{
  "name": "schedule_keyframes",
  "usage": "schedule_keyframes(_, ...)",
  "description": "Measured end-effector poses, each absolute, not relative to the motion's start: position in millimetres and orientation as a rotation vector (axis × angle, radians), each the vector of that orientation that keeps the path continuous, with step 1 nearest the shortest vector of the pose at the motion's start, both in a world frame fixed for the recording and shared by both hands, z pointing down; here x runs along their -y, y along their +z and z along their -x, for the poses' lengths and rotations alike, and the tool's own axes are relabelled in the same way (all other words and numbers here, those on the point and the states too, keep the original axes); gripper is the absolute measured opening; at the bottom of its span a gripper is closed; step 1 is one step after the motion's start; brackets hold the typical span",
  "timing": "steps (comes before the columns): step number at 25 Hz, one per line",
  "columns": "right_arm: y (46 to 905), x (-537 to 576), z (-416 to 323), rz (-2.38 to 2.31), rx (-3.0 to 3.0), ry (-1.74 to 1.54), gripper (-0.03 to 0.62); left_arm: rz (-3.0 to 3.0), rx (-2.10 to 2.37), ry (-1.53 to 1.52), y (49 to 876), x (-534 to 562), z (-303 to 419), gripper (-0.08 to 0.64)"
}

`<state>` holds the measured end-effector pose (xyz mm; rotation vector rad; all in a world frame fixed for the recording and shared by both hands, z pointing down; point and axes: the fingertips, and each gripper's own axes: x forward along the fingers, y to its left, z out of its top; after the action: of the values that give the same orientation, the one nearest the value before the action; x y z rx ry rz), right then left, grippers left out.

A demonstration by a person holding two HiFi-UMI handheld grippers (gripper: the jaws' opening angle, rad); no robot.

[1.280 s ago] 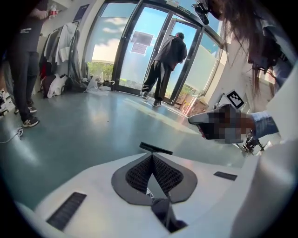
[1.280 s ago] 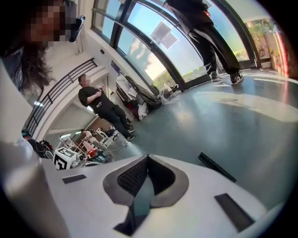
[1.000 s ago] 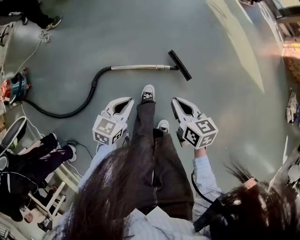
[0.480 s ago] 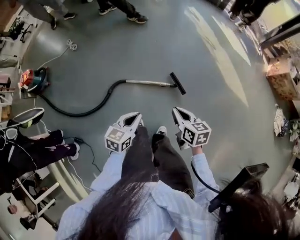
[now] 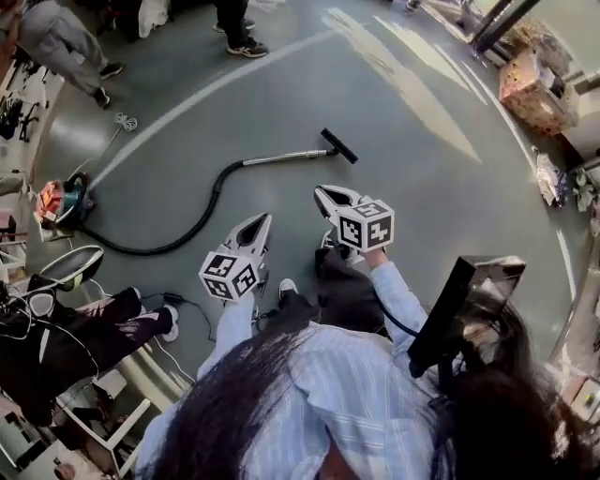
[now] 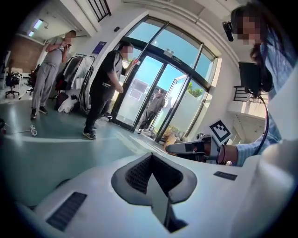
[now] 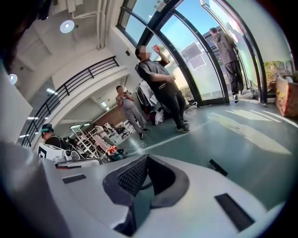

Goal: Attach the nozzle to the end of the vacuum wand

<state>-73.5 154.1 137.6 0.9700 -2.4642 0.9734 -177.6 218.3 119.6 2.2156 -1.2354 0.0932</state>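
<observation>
The metal vacuum wand (image 5: 281, 157) lies on the grey floor, with the black nozzle (image 5: 338, 145) sitting at its right end. A black hose (image 5: 202, 220) curves from the wand to the canister (image 5: 56, 199) at the left. My left gripper (image 5: 263, 221) and right gripper (image 5: 322, 195) hang in the air well above the floor, both shut and empty, pointing toward the wand. In the left gripper view the jaws (image 6: 151, 155) meet with nothing between them. The right gripper's jaws (image 7: 146, 158) are likewise shut, and the nozzle (image 7: 218, 167) shows as a dark bar beyond them.
People stand at the far side of the hall (image 5: 239, 23) and by the glass doors (image 6: 100, 88). A seated person's legs (image 5: 103, 323) and chairs are at the left. Boxes (image 5: 534, 80) line the right wall. A cable (image 5: 122, 127) lies on the floor.
Both grippers have risen away from the floor and the head camera with them; the wand and nozzle look smaller and farther off. Both grippers stay shut and empty.
</observation>
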Motion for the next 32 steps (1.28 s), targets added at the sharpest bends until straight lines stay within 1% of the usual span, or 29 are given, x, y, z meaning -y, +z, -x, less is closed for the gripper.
schedule_keyframes(3, 131.5, -190.1, 90.9, -1.006, 2.454, 0.978, 0.005, -2.225, 1.206, 0.047, 106.8, -257.2, 193.5, 0.005)
schedule_keyframes(7, 131.9, -253.7, 108.5, -1.04, 2.451, 1.005, 0.005, -2.203, 1.145, 0.051, 116.6, -325.4, 212.6, 0.005)
schedule_keyframes(14, 140.4, -354.7, 110.8, -1.063, 2.401, 1.043, 0.005, -2.185, 1.079, 0.042, 134.1, -407.1, 219.6, 0.005)
schedule_keyframes(24, 123.8, -402.0, 69.9, -1.024, 2.461, 1.038, 0.005, -2.273, 1.132, 0.103, 112.2, -443.8, 170.7, 0.005)
schedule_keyframes(27, 118.0, -416.2, 52.1, -0.968, 2.469, 1.023, 0.005, -2.24, 1.174, 0.076, 107.1, -453.2, 151.7, 0.005)
schedule_keyframes(32, 102.6, -437.6, -11.6, -0.93, 2.479, 0.955, 0.005, -2.229, 1.163, 0.042, 94.1, -465.6, 79.4, 0.005)
